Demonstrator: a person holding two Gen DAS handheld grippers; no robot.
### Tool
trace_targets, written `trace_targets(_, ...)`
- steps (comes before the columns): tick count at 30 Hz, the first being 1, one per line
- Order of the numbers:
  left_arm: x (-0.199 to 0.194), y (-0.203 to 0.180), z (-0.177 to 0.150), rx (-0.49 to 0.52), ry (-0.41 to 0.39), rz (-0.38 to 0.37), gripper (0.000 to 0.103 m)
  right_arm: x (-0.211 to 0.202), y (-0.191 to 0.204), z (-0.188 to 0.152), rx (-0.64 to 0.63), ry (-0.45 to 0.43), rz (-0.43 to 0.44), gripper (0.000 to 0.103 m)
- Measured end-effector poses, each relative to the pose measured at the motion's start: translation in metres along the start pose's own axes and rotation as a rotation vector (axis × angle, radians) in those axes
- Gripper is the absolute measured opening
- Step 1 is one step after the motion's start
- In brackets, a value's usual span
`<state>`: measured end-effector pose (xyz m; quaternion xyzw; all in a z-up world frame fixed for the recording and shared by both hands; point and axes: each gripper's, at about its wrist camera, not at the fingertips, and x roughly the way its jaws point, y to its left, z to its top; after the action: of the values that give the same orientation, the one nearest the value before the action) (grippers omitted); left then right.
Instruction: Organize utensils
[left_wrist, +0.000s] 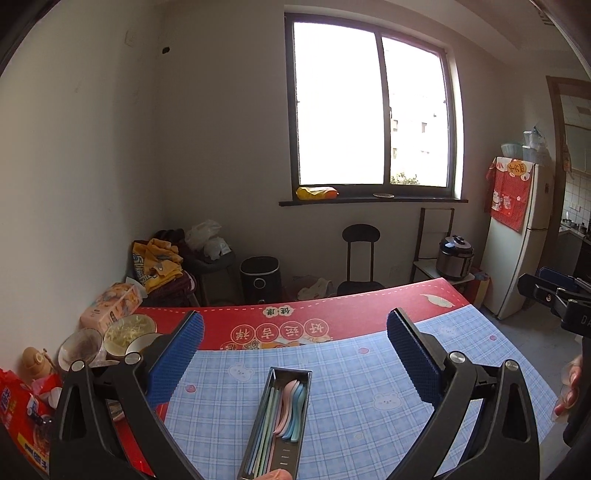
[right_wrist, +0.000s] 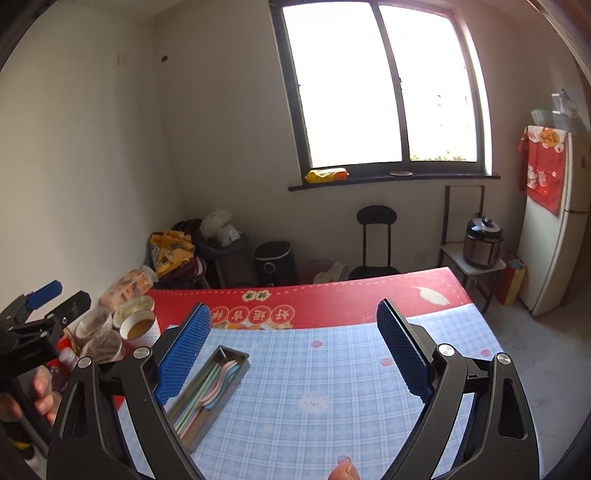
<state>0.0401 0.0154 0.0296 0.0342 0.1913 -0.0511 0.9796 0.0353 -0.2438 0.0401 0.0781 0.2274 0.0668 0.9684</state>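
Holding pastel spoons (left_wrist: 291, 413) and chopsticks (left_wrist: 264, 432): metal tray (left_wrist: 255, 417); left tool (left_wrist: 295, 354), right tool (right_wrist: 293, 339) spread.

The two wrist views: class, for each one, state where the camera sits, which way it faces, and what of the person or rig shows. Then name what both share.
Left wrist: on the left gripper, facing the window over the tray; right gripper at right edge.
Right wrist: on the right gripper, same direction; left gripper and hand at left.
Shared: tray, tablecloth, window.
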Motion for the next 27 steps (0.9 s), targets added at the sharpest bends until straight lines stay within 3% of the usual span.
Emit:
trace_targets(5, -0.001, -0.009, 0.002, 0.006, -0.007, -0.017, 0.097, -0.012, -0.007, 0.004, -0.019, -0.028, -0.043, 0.088)
trace_targets(27, 0.008, -0.015, 0.005, 0.017, 0.005, -0.028, 0.097, -0.012, -0.008, 0.006, -0.016, -0.036, -0.065, 0.088)
